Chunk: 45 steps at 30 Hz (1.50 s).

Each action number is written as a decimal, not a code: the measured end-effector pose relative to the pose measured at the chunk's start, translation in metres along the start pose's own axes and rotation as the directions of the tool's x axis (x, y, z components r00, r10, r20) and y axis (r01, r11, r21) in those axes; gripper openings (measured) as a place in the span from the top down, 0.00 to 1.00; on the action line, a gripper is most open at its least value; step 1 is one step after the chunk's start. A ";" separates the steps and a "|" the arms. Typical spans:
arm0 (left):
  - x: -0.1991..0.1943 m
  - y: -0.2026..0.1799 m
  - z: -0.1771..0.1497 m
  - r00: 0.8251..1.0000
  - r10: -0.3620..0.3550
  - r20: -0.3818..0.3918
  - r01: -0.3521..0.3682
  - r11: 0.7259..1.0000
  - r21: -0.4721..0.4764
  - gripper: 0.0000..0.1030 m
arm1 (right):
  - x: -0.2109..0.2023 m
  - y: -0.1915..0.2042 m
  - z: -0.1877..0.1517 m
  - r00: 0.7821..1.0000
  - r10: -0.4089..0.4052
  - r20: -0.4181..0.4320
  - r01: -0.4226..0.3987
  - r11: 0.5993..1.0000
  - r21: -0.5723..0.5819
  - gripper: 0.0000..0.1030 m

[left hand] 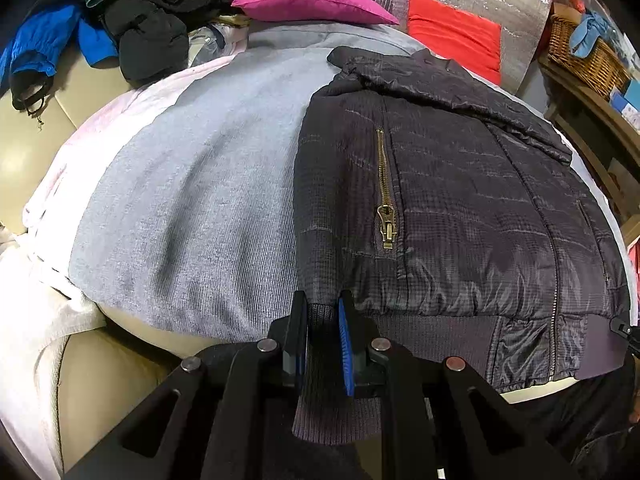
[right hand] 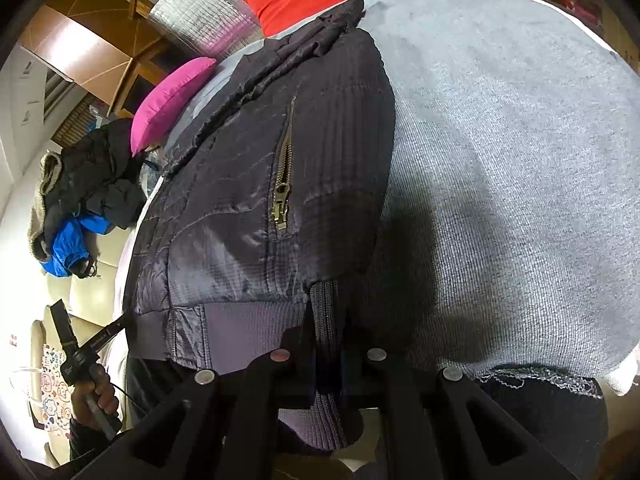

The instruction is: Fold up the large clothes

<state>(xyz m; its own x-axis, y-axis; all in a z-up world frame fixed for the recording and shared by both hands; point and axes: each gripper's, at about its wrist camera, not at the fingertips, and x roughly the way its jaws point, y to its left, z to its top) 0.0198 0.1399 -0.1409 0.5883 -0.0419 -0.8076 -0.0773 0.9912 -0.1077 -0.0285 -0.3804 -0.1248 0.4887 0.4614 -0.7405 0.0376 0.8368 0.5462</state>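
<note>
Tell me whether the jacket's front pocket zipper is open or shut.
Shut. On the dark quilted jacket the brass pocket zipper shows meshed teeth along its length, with no gap.

Both wrist views close, angled down, sharing dark jacket [left hand: 460,208].

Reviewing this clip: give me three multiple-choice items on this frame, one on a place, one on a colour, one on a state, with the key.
1. The dark quilted jacket lies on:
A. a grey fabric
B. a wooden floor
C. a wicker basket

2. The cushion beside the red cushion is:
A. green
B. magenta
C. white

3. The left gripper is:
A. wide open
B. out of view
C. shut on the jacket's ribbed hem

Key: 1 A, grey fabric shows all round the jacket; 2 B, plainly magenta; 3 C, ribbed knit sits pinched between the pads.
</note>
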 end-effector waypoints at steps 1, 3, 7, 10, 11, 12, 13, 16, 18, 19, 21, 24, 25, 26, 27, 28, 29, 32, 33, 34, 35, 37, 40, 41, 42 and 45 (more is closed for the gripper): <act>0.000 0.001 0.000 1.000 -0.004 0.001 0.004 1.000 -0.001 0.85 | -0.001 -0.001 0.000 1.000 0.005 0.000 -0.005 1.000 0.001 0.92; 0.000 0.002 0.000 1.000 -0.008 0.000 0.008 1.000 0.000 0.85 | -0.002 -0.003 0.001 1.000 0.017 0.001 -0.017 1.000 0.005 0.92; 0.001 0.001 0.000 1.000 -0.002 -0.002 0.002 1.000 0.003 0.85 | -0.003 -0.003 0.002 1.000 0.026 0.002 -0.026 1.000 0.003 0.92; -0.001 0.001 0.000 1.000 -0.004 -0.001 0.004 1.000 0.004 0.85 | -0.003 -0.005 0.002 0.999 0.033 0.000 -0.033 0.999 0.005 0.92; -0.002 0.001 0.000 1.000 -0.006 0.000 0.006 1.000 0.004 0.85 | -0.004 -0.005 0.003 0.999 0.041 0.000 -0.041 0.999 0.006 0.92; -0.003 0.002 0.001 1.000 -0.008 0.002 0.008 1.000 0.005 0.85 | -0.005 -0.005 0.003 0.999 0.046 0.002 -0.046 0.999 0.006 0.92; -0.004 0.002 0.001 1.000 -0.010 0.002 0.010 1.000 0.007 0.85 | -0.006 -0.005 0.004 0.999 0.049 0.004 -0.049 0.999 0.005 0.92; -0.005 0.003 0.002 1.000 -0.016 0.002 0.016 1.000 0.004 0.85 | -0.008 -0.004 0.006 0.998 0.059 0.006 -0.059 0.998 0.002 0.92; -0.007 0.005 0.003 1.000 -0.026 0.004 0.026 1.000 -0.002 0.85 | -0.009 -0.005 0.007 0.998 0.069 0.007 -0.069 0.998 0.003 0.92; -0.009 0.006 0.003 0.999 -0.033 0.005 0.034 0.999 -0.006 0.85 | -0.009 -0.005 0.007 0.997 0.076 0.008 -0.076 0.997 0.006 0.92; -0.013 0.008 0.005 0.999 -0.052 0.010 0.052 0.999 -0.014 0.85 | -0.012 -0.005 0.009 0.996 0.088 0.013 -0.088 0.996 0.006 0.92; -0.019 0.011 0.009 0.997 -0.071 0.021 0.071 0.997 -0.019 0.85 | -0.018 -0.002 0.012 0.994 0.107 0.025 -0.107 0.994 -0.003 0.92; -0.021 0.010 0.009 0.997 -0.070 0.025 0.070 0.997 -0.013 0.85 | -0.020 0.000 0.013 0.994 0.108 0.029 -0.107 0.994 -0.009 0.92; -0.022 0.009 0.009 0.997 -0.069 0.027 0.069 0.998 -0.009 0.85 | -0.022 0.001 0.014 0.993 0.110 0.033 -0.110 0.994 -0.014 0.92; -0.023 0.008 0.009 0.998 -0.064 0.027 0.064 0.998 -0.002 0.85 | -0.022 0.002 0.014 0.993 0.112 0.035 -0.111 0.994 -0.017 0.92; -0.023 0.007 0.009 0.998 -0.059 0.026 0.059 0.998 0.003 0.85 | -0.022 0.002 0.014 0.993 0.112 0.036 -0.111 0.994 -0.017 0.92; -0.022 0.007 0.008 0.998 -0.056 0.025 0.056 0.998 0.004 0.85 | -0.022 0.001 0.013 0.993 0.112 0.037 -0.112 0.994 -0.015 0.92; -0.023 0.005 0.006 0.999 -0.045 0.026 0.045 0.999 0.009 0.85 | -0.020 -0.002 0.011 0.993 0.113 0.036 -0.113 0.994 -0.007 0.92; -0.024 0.004 0.005 0.999 -0.041 0.029 0.041 0.999 0.012 0.85 | -0.020 -0.003 0.012 0.993 0.113 0.034 -0.113 0.994 -0.006 0.92; -0.025 0.003 0.004 0.999 -0.038 0.032 0.038 0.999 0.016 0.85 | -0.019 -0.004 0.011 0.993 0.113 0.033 -0.112 0.994 -0.005 0.92; -0.027 0.002 0.004 0.999 -0.036 0.034 0.036 0.999 0.018 0.85 | -0.019 -0.005 0.011 0.993 0.111 0.031 -0.111 0.994 -0.005 0.92; -0.027 0.002 0.003 0.999 -0.035 0.036 0.034 0.999 0.022 0.85 | -0.019 -0.005 0.011 0.994 0.105 0.029 -0.104 0.994 -0.010 0.92; -0.026 0.003 0.004 0.999 -0.038 0.033 0.038 0.999 0.020 0.85 | -0.018 -0.004 0.012 0.995 0.100 0.027 -0.100 0.995 -0.010 0.92; -0.025 0.004 0.004 0.999 -0.040 0.033 0.039 0.999 0.020 0.85 | -0.018 -0.004 0.012 0.995 0.098 0.026 -0.098 0.995 -0.010 0.92; -0.025 0.004 0.004 0.999 -0.041 0.033 0.040 0.999 0.019 0.85 | -0.018 -0.004 0.012 0.995 0.096 0.025 -0.096 0.995 -0.010 0.92; -0.024 0.005 0.004 0.999 -0.044 0.031 0.044 0.999 0.016 0.85 | -0.016 -0.005 0.012 0.996 0.089 0.019 -0.089 0.996 -0.008 0.92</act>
<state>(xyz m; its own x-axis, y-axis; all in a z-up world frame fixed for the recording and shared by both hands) 0.0083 0.1463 -0.1199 0.6156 -0.0816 -0.7838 -0.0390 0.9903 -0.1337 -0.0258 -0.3955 -0.1106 0.5064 0.5283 -0.6816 -0.0131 0.7950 0.6065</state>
